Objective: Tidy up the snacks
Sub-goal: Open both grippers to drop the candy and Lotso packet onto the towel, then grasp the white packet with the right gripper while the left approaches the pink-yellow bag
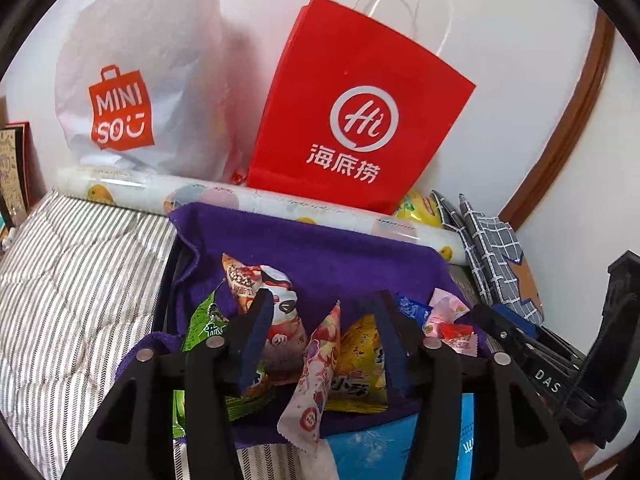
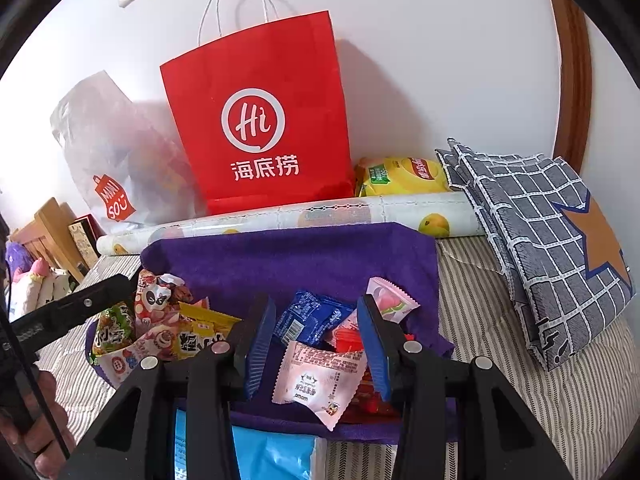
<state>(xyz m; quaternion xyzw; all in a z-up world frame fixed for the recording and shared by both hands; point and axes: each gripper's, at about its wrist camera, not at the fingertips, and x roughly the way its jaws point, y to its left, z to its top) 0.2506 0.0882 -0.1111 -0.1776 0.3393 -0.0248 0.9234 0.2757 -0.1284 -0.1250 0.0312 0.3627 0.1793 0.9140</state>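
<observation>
Hand-held gripper [image 1: 320,320] over purple towel [image 1: 320,248], striped bedding [image 1: 72,280].

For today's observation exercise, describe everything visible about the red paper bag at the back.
The red paper bag stands upright against the white wall, leaning slightly. It looks like stiff matte paper, with white twisted-cord handles, a white circled "Hi" logo and Chinese characters. A patterned roll lies across its base; a translucent plastic bag sits beside it.

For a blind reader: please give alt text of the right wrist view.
The right tongs stand over a pink packet on a purple towel strewn with snacks. Behind, a red bag leans on a white wall.
</observation>
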